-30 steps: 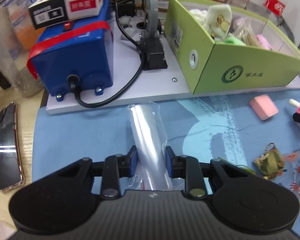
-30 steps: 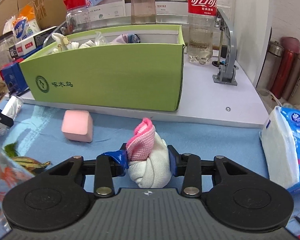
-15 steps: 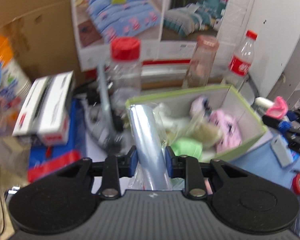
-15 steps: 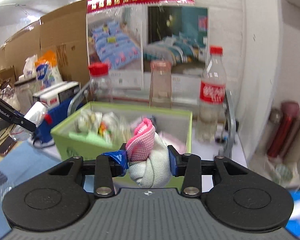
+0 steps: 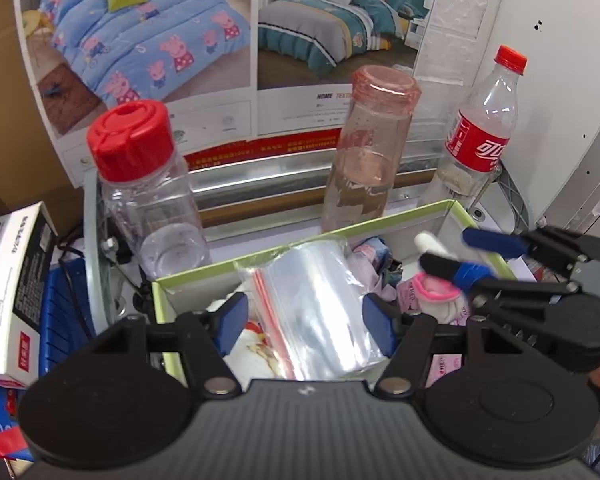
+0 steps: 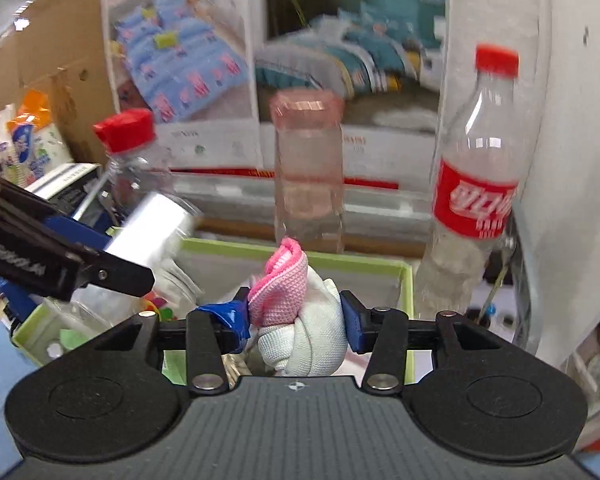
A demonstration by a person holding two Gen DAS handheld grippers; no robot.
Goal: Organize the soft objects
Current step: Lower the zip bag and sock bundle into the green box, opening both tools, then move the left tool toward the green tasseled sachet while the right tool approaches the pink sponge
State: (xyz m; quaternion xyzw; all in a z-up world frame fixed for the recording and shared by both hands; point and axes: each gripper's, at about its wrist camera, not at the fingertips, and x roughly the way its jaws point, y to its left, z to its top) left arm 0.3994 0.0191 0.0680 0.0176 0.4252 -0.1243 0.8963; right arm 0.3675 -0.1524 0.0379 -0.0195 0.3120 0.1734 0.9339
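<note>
Your left gripper is spread wide, the rolled zip bag lying loose between its pads over the green box, while your right gripper clamps the pink-white sock ball above that box's right end.

You have a glossy, crinkled clear plastic bag between matt black plastic fingers, and a knitted pink-and-white cloth bundle with a rough weave. The green box looks like matt cardboard; the bottles behind are shiny transparent plastic.
</note>
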